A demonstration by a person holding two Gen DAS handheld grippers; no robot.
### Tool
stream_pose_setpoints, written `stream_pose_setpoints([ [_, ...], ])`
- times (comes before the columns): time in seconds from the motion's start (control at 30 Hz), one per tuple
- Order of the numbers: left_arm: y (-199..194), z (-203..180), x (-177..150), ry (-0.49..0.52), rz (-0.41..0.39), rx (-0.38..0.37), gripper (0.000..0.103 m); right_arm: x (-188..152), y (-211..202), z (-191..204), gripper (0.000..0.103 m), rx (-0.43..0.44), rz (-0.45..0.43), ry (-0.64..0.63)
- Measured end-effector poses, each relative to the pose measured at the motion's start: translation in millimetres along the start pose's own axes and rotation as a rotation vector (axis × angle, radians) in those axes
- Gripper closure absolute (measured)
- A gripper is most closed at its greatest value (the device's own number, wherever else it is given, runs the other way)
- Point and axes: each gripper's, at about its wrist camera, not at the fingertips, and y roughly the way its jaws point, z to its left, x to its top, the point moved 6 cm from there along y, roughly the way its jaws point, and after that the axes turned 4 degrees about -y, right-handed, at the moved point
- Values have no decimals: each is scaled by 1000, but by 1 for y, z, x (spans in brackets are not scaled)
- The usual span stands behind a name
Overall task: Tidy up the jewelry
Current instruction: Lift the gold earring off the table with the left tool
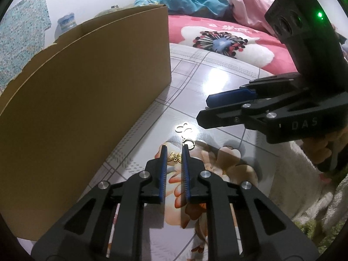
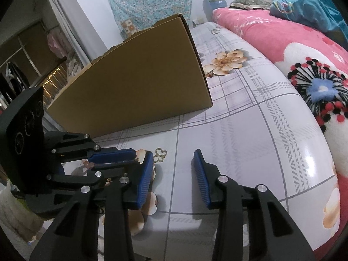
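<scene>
In the left wrist view, a small gold butterfly charm (image 1: 175,158) lies on the glossy flowered tablecloth (image 1: 217,82), and my left gripper (image 1: 174,150) is shut on it, with a blue pad touching each wing. A gold ring (image 1: 188,144) sits just beyond the right fingertip. Farther on lies a pale butterfly-outline piece (image 1: 184,128). My right gripper (image 1: 203,109) hovers above and to the right of it. In the right wrist view, my right gripper (image 2: 174,154) is open over bare tablecloth (image 2: 239,130). The outline piece (image 2: 160,153) lies beside its left pad, and the left gripper (image 2: 130,159) comes in from the left.
A tall cardboard box (image 1: 87,87) (image 2: 134,91) stands on the table to the left of both grippers. A pink floral blanket (image 1: 217,37) (image 2: 304,54) borders the far and right edge. White fuzzy fabric (image 1: 293,174) lies under the right hand.
</scene>
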Motion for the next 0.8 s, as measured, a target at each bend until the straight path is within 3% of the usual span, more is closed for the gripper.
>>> stream_pose_setpoints([
  [0.5, -15, 2, 0, -37, -42, 28, 92, 1, -11, 2, 66, -16, -12, -7],
  [0.8, -38, 22, -4, -160, -88, 72, 92, 1, -4, 18, 71, -38, 24, -94],
])
